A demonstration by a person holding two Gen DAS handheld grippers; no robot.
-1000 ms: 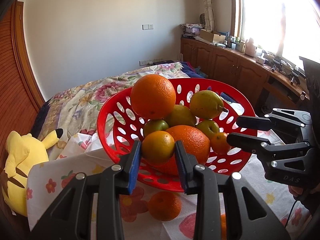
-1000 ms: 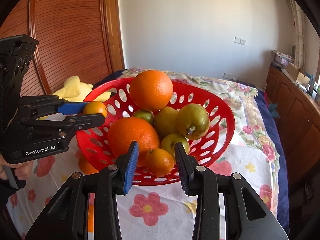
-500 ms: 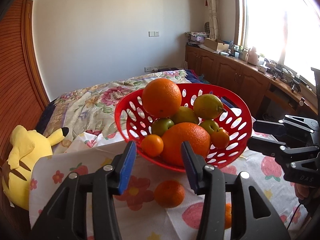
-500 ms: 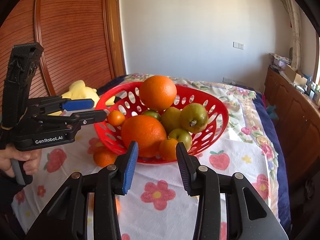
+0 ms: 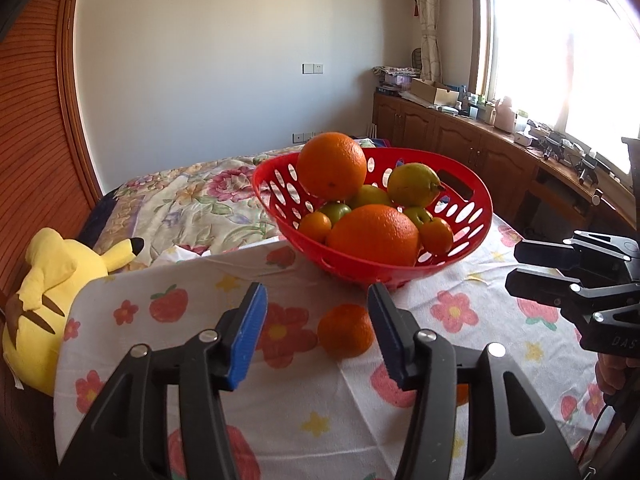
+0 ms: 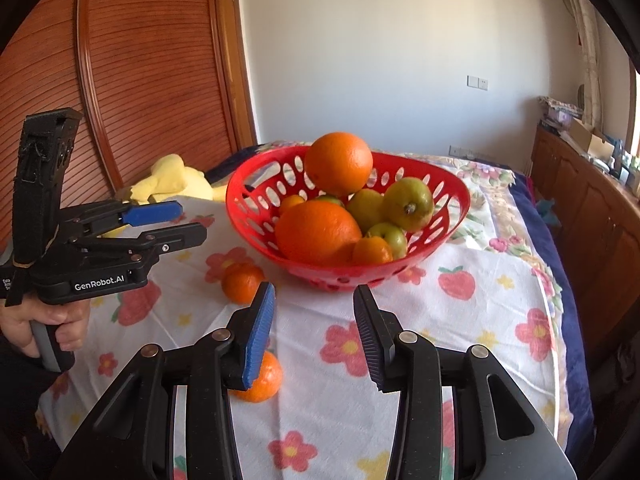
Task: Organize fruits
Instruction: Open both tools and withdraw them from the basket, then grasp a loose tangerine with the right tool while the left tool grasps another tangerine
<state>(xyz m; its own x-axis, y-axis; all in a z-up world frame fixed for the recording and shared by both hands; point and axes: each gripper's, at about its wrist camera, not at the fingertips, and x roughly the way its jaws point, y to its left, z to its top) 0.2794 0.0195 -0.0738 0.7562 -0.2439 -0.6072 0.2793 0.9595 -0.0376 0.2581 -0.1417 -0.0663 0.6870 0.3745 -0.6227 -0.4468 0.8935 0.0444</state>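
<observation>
Two hand-held grippers hover level side by side, the left gripper (image 5: 317, 330) and the right gripper (image 6: 314, 330) both empty with jaws spread wide, fingers pointing forward.

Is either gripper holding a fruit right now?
No. The left gripper and right gripper both have open jaws, holding nothing; two tangerines lie loose on the tablecloth.

Red basket (image 5: 472, 216) piled w/ fruit; two small oranges (image 6: 241, 282) loose on cloth.
</observation>
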